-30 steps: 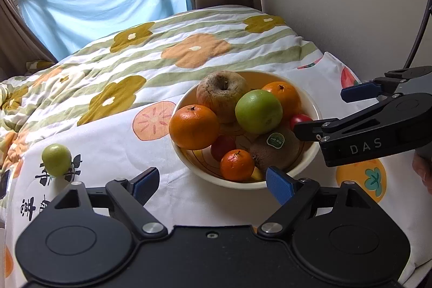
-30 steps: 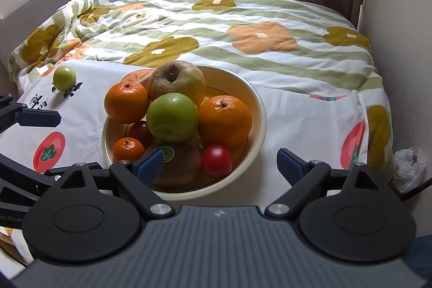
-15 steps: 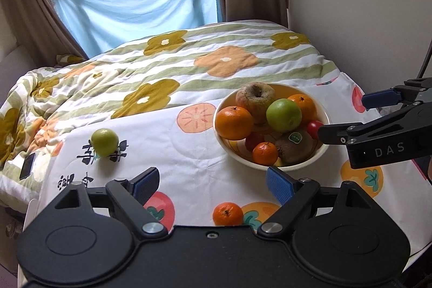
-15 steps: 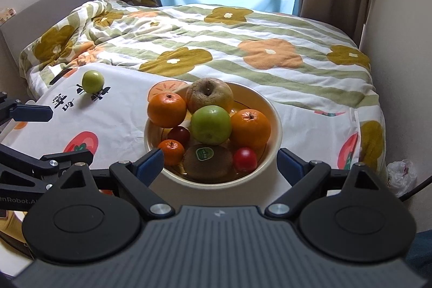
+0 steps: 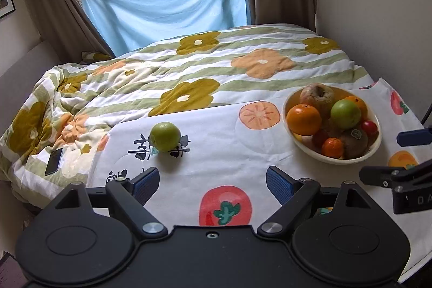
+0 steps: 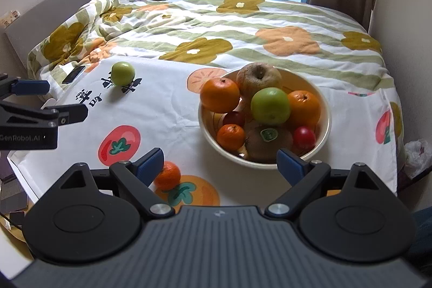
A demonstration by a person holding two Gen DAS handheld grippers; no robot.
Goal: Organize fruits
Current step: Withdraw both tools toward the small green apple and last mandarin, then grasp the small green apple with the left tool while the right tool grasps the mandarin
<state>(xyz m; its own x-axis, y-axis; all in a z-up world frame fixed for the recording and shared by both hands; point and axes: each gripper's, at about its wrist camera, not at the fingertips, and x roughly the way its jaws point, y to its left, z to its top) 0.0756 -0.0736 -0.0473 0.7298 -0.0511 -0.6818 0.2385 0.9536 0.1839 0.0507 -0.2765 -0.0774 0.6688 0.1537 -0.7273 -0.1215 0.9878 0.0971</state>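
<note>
Both your claws hang wide open and empty over the fruit-printed white cloth (image 6: 167, 109).

Your left claw (image 5: 212, 181) has nothing between its blue pads; the loose small green apple (image 5: 165, 136) sits on the cloth at its 11 o'clock. Your right claw (image 6: 220, 162) is equally spread and bare, with the cream round bowl (image 6: 325, 126) piled with oranges, a green apple, a brown apple, a kiwi and small red fruits at its 1 o'clock. A small orange mandarin (image 6: 168, 176) lies on the cloth just beside its left pad, at 8 o'clock from the bowl.
</note>
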